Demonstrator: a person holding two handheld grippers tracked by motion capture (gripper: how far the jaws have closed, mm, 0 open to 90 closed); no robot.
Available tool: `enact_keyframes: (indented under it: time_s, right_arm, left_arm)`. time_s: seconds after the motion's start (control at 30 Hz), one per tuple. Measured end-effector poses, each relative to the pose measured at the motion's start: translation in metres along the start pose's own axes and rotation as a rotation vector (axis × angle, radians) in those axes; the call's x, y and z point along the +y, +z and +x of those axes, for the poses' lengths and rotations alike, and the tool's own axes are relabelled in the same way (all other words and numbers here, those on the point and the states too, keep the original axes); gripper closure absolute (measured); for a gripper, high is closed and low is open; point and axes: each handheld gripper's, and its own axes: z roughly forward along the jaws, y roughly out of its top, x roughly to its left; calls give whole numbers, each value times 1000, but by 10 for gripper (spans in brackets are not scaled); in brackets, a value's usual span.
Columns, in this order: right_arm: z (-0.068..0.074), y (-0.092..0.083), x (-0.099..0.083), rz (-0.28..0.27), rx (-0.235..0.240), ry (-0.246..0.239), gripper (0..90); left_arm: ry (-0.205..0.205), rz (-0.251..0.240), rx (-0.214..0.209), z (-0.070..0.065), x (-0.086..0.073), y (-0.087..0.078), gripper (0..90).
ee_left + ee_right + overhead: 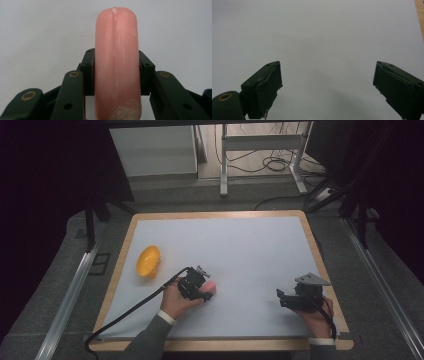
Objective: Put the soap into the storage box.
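A pink sausage-shaped object (116, 62) lies on the pale mat, and my left gripper (116, 75) is shut on it, both black pads pressing its sides. From above, the pink object (212, 287) pokes out to the right of my left gripper (201, 290), held near the mat's lower middle. My right gripper (280, 298) rests at the lower right, pointing left. Its jaws stand wide open in the right gripper view (327, 82), with nothing but mat between them.
An orange bowl-like object (148, 261) lies on its side at the mat's left. The wooden table rim (116, 270) frames the pale mat (240, 250). A black cable (135, 306) trails from my left gripper to the front left corner.
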Motion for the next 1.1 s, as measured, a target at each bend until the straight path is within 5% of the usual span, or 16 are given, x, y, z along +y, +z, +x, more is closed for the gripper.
enact_keyframes:
  time_s: [0.83, 1.1]
  right_arm:
    - [-2, -2, 0, -4, -6, 5, 80]
    - [-2, -2, 0, -4, -8, 5, 80]
  left_arm:
    - [-3, -56, 36, 8, 0, -26, 602]
    - [-32, -82, 43, 17, -4, -35, 602]
